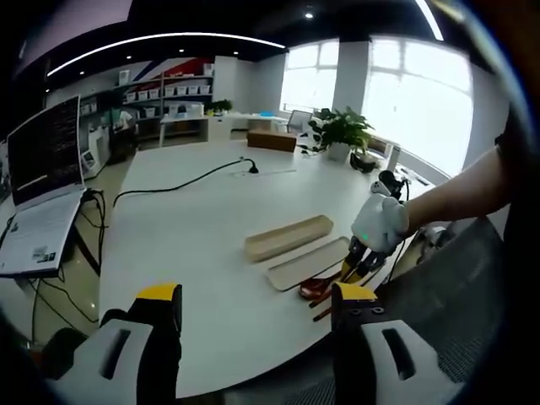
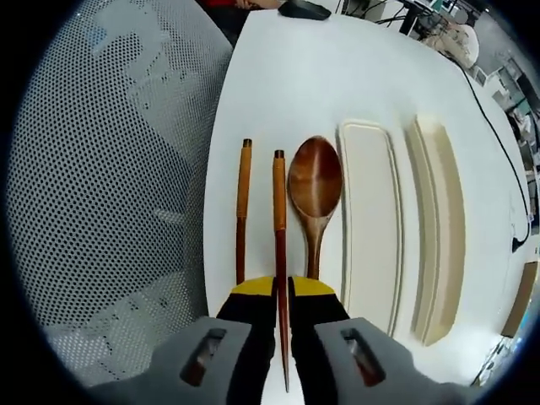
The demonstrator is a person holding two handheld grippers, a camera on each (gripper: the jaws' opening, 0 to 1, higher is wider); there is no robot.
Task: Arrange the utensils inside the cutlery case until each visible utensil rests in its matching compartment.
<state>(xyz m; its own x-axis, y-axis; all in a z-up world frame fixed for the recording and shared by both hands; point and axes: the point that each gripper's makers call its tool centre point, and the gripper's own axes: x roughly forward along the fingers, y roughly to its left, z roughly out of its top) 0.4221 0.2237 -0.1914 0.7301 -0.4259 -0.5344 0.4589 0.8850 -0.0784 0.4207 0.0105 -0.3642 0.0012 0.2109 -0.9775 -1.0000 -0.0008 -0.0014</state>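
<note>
Right gripper view has the right gripper (image 2: 281, 297) nearly closed on one chopstick (image 2: 278, 245), which runs straight between its yellow-tipped fingers (image 2: 252, 291). A second chopstick (image 2: 242, 211) lies just left of it, a spoon (image 2: 315, 190) just right, then the lid (image 2: 371, 228) and case (image 2: 439, 219) on the white table (image 2: 278, 76). Left gripper (image 1: 257, 305) hangs wide open, holding nothing, well back from them.

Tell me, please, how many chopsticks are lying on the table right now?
2. One chopstick lies nearest the table edge beside the mesh chair; the other chopstick lies between it and the wooden spoon, running between the right gripper jaws, which are closed on it.
</note>
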